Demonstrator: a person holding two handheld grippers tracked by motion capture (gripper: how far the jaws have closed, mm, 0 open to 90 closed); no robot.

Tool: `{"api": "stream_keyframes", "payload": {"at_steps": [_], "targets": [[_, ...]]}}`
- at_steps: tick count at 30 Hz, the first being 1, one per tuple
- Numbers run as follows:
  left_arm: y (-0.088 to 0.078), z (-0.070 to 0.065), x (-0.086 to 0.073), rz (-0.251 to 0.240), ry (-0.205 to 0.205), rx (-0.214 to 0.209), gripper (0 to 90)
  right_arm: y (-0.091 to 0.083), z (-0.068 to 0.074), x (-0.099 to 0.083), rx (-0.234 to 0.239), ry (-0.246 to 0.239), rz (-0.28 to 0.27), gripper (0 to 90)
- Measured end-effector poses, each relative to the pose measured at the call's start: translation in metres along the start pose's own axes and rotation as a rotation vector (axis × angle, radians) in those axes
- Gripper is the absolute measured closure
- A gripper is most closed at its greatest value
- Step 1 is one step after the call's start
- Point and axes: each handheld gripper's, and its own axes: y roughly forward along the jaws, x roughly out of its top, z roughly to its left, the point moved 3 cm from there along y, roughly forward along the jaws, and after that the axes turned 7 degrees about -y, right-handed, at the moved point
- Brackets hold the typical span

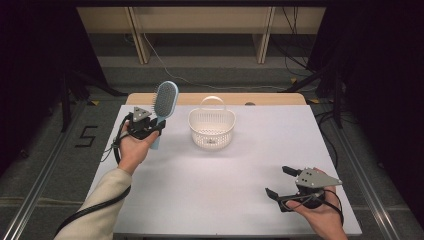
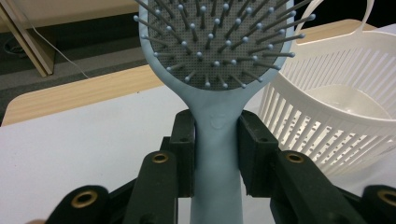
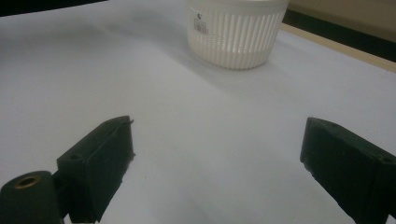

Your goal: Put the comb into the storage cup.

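A light blue hairbrush [image 1: 164, 102] stands upright over the table's left side, its bristled head pointing up. My left gripper [image 1: 150, 127] is shut on the brush's handle [image 2: 216, 140], with both black jaws pressed against it just below the head. A white slatted basket [image 1: 212, 127] with a carrying handle sits on the table to the right of the brush, and it looks empty. Near the table's front right corner my right gripper [image 1: 278, 181] is open, its jaws far apart over bare table with nothing between them [image 3: 215, 154].
The table [image 1: 220, 175] is covered in white with a wooden strip along its far edge. Black cables trail from both grippers. Beyond the table are wooden furniture legs, dark stands and loose cables on the floor.
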Motion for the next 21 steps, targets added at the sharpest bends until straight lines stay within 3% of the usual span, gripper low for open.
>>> {"api": "stream_keyframes", "payload": {"at_steps": [21], "targets": [[-0.005, -0.01, 0.008, -0.09, -0.026, -0.073, 69.6, 0.0, 0.0, -0.001, 0.001, 0.004, 0.002, 10.1]]}}
